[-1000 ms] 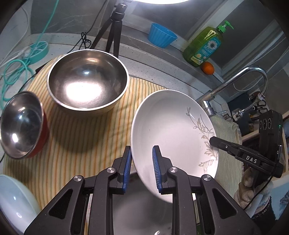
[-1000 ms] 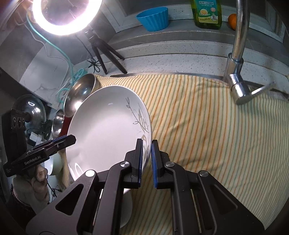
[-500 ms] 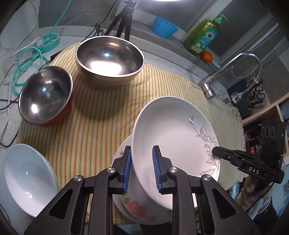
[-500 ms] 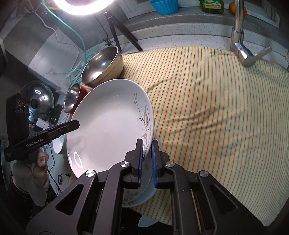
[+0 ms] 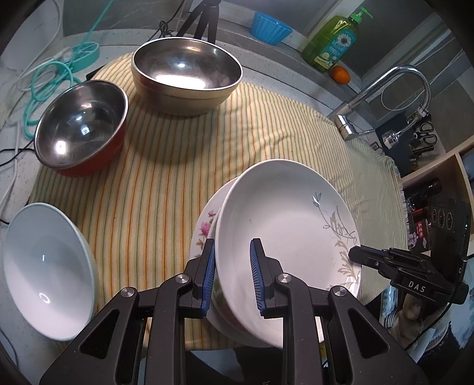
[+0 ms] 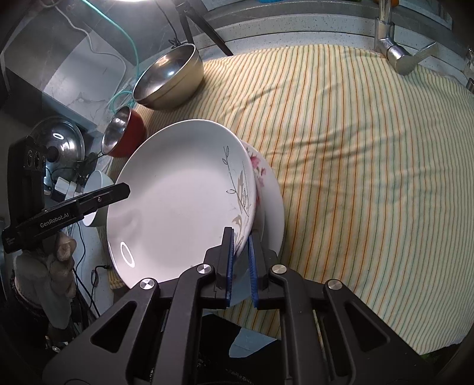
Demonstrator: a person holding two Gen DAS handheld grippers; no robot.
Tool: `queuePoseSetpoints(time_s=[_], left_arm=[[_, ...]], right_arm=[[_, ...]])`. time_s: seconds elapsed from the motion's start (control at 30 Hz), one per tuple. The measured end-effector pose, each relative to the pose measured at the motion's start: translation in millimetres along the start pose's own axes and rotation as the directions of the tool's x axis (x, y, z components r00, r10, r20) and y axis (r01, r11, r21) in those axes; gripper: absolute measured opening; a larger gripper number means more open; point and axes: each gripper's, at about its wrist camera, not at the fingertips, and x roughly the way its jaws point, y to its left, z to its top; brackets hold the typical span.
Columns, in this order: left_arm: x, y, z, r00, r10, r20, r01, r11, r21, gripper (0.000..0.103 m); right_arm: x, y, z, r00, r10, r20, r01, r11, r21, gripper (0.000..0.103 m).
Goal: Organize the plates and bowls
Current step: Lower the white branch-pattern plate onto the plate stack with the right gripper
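We held a white plate with a grey leaf pattern [image 5: 284,225] between our two grippers, tilted above a pink-flowered plate [image 5: 207,228] lying on the striped yellow cloth [image 5: 166,189]. In the left wrist view, the left gripper [image 5: 232,277] straddled the plate's rim at 6 o'clock, one blue pad on each side; a gap showed at the inner pad, so we could not tell whether it was pinching or merely spread around the rim. In the right wrist view, the right gripper [image 6: 240,260] had its pads pressed together on the opposite rim, near the leaf pattern.

From the left wrist view, a large steel bowl [image 5: 186,77] sat at 12 o'clock, a red-sided steel bowl [image 5: 81,127] at 10 o'clock, and a white bowl [image 5: 44,266] at 8 o'clock, off the cloth's edge. A faucet [image 5: 385,91] stood at 2 o'clock, with a green soap bottle [image 5: 334,41], a blue cup [image 5: 271,28] and an orange [image 5: 340,74] on the ledge behind.
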Motion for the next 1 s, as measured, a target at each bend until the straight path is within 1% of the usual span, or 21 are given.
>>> queuePoseSetpoints(time_s=[0.77, 1.0], left_arm=[[11, 0, -8, 0.999, 0.018, -0.029, -0.017, 1.000, 0.017, 0.021], [13, -3, -7, 0.999, 0.038, -0.038, -0.037, 0.998, 0.048, 0.021]], right_arm=[[15, 2, -9, 0.998, -0.055, -0.039, 0.054, 0.998, -0.035, 0.010], [17, 1, -10, 0.997, -0.062, -0.044, 0.060, 0.997, -0.039, 0.010]])
